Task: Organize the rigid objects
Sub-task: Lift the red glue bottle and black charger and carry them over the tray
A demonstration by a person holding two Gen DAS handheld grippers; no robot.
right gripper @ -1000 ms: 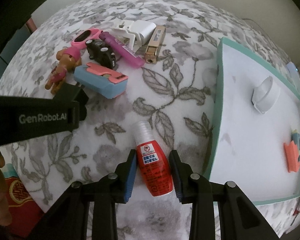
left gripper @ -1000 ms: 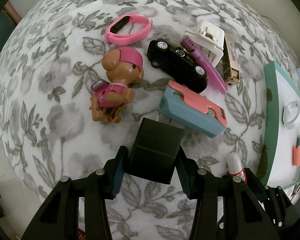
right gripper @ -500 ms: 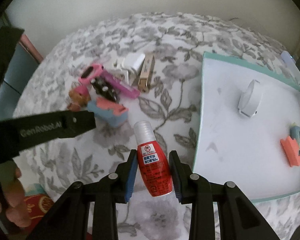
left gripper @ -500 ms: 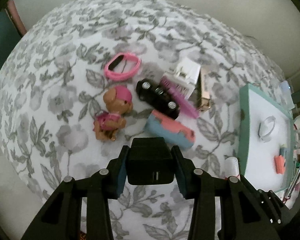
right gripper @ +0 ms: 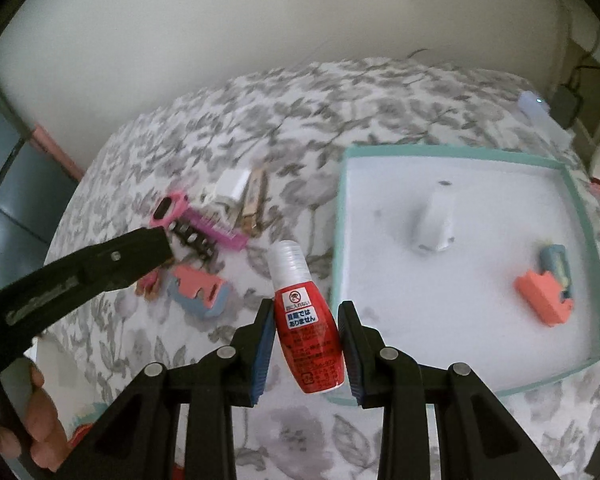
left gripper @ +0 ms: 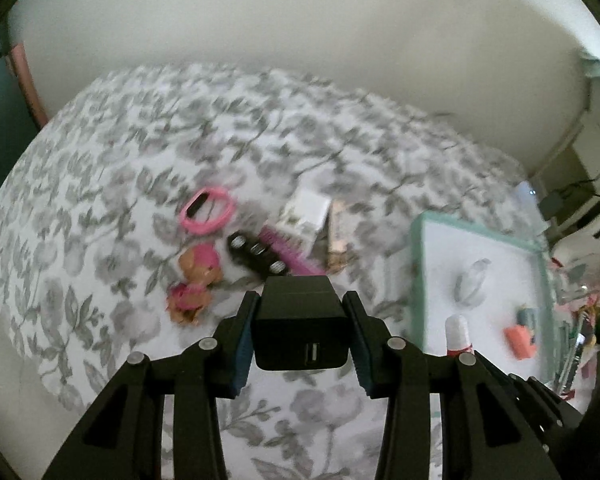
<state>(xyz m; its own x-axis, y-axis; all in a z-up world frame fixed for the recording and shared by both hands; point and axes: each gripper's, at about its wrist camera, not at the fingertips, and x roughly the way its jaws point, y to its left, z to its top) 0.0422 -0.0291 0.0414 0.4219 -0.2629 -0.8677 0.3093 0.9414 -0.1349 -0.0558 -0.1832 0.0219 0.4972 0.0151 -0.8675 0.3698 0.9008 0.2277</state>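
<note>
Presently held: the left gripper (left gripper: 302, 334) is clamped on a black boxy plug-in charger (left gripper: 300, 326), its socket face toward the camera, lifted clear of the grey-and-white floral cloth (left gripper: 100, 184); its jaws closed a little further a moment ago, and both pads press the charger's sides. The right gripper (right gripper: 305, 346) is clamped on a small red plastic bottle with a clear cap and a white label (right gripper: 306, 320), cap tilted up and away, also clear of the cloth. Loose on the cloth, grouped together: a pink ring-shaped wristband with a dark face (left gripper: 207, 209); a brown toy puppy in pink clothes (left gripper: 194, 284); a black toy car (left gripper: 257, 255) touching a purple comb (left gripper: 290, 254); a white blocky adapter (left gripper: 306, 214); a tan oblong piece (left gripper: 337, 236) just beside the adapter; a blue-and-coral oblong case (right gripper: 200, 290) lying near the car. To the right of the group stands a shallow white tray with a teal rim (right gripper: 338, 240). Inside the tray: a white rounded item (right gripper: 436, 220), blurred; an orange block (right gripper: 542, 296) touching a blue-and-orange piece (right gripper: 556, 262). A person's fingers (right gripper: 40, 420) show at the lower left of the right wrist view, gripping the left tool's handle.
</note>
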